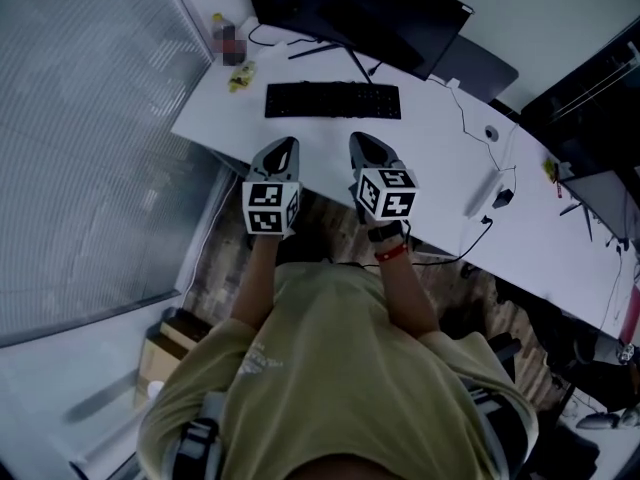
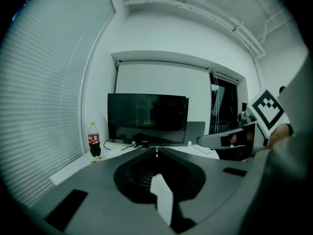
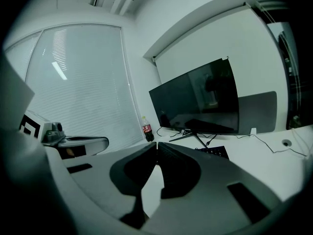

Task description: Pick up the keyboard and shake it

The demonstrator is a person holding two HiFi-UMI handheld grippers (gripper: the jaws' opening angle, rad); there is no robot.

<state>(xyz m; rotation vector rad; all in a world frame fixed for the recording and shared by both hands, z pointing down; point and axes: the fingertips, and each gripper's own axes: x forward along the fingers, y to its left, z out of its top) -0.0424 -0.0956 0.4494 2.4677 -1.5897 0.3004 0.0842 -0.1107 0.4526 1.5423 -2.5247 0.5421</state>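
From my head camera, the black keyboard [image 1: 332,100] lies flat on the white table [image 1: 430,158] in the upper middle of the frame, just in front of the dark monitor [image 1: 350,8]. My left gripper [image 1: 285,146] and right gripper [image 1: 362,140] hover side by side at centre frame, just below the keyboard's near edge and apart from it, their tips pointing toward it. Each gripper view shows its fingers pressed together at the tips with nothing held between them. In the right gripper view, one end of the keyboard shows at lower right of centre, just right of the closed fingers and beneath the monitor's stand. A cola bottle [image 3: 147,129] stands at the monitor's left, near the blinds
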